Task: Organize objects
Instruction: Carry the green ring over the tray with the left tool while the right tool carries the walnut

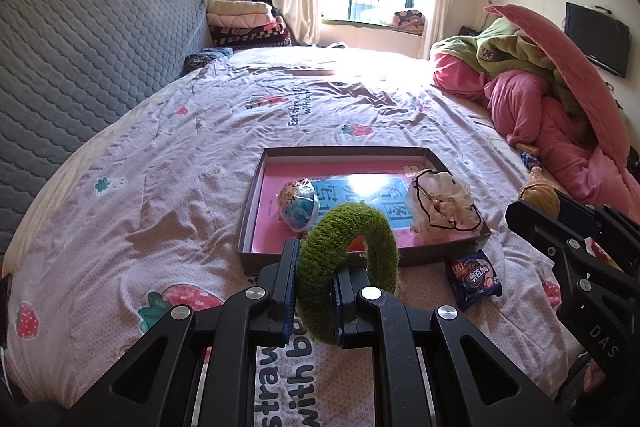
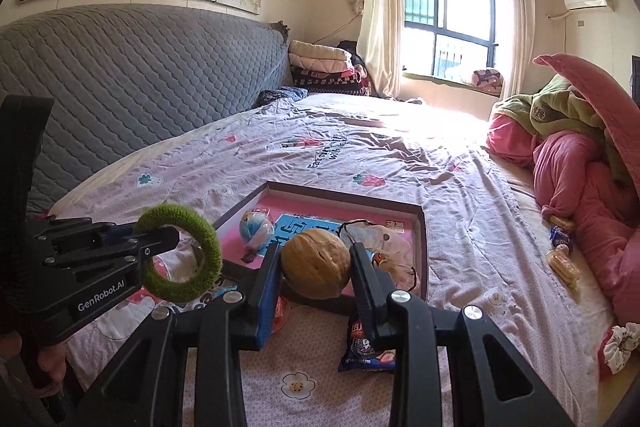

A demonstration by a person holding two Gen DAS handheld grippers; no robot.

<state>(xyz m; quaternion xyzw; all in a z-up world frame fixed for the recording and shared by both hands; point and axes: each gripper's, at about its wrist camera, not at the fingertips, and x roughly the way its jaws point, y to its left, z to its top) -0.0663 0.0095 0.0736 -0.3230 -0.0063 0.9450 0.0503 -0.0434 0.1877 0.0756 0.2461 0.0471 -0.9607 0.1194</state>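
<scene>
My left gripper (image 1: 316, 267) is shut on a fuzzy green ring (image 1: 352, 223), held upright just in front of a shallow box (image 1: 251, 211) lined with a pink book. In the right wrist view this left gripper (image 2: 160, 239) holds the ring (image 2: 210, 255) at the left, above the bedsheet. My right gripper (image 2: 316, 249) is shut on a brown walnut (image 2: 316, 267), lifted above the box's near edge (image 2: 423, 239). The right gripper (image 1: 528, 211) and walnut (image 1: 538, 193) show at the right of the left wrist view. Inside the box lie a blue-and-white wrapped ball (image 1: 298, 205) and a white net with black cord (image 1: 440, 207).
A dark blue snack packet (image 2: 366, 347) lies on the sheet before the box. Wrapped snacks (image 2: 564, 263) and a white scrunchie (image 2: 620, 343) lie by the heap of pink and green blankets (image 2: 580, 167) at the right. A grey quilted headboard (image 2: 140, 79) runs along the left.
</scene>
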